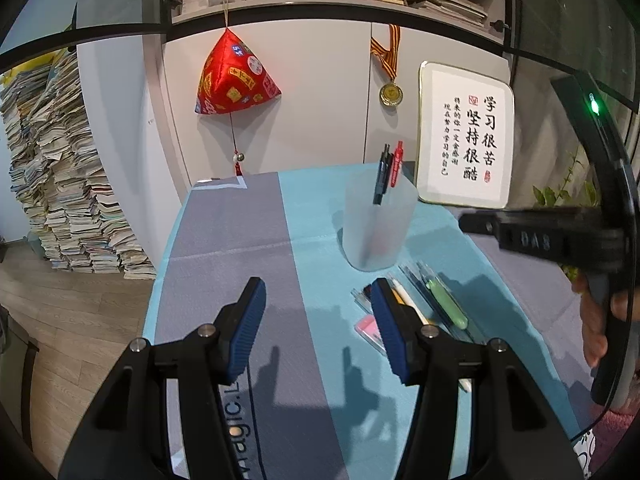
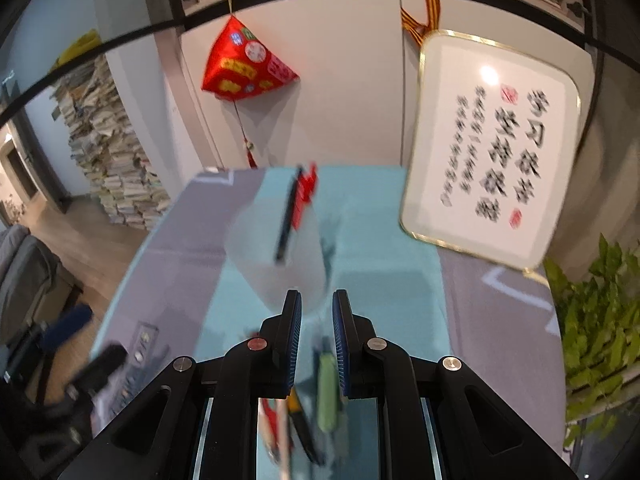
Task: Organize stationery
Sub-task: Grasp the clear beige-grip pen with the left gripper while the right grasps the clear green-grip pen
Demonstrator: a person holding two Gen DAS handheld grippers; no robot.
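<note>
Left tongs (image 1: 318, 330) gape empty; right tongs (image 2: 317, 338) seemingly nearly closed.

Frosted cup (image 1: 376, 224) holds two pens (image 1: 387, 172); others (image 1: 432, 300) lie beside.

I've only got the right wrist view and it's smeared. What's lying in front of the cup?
Observer: A green pen and a white pen, side by side on the mat just short of the cup.
Operator: Anything besides pens?
Observer: A pink eraser, partly hidden behind the left gripper.
Operator: Is that gripper carrying anything?
Observer: No, it is open and empty above the mat.
</note>
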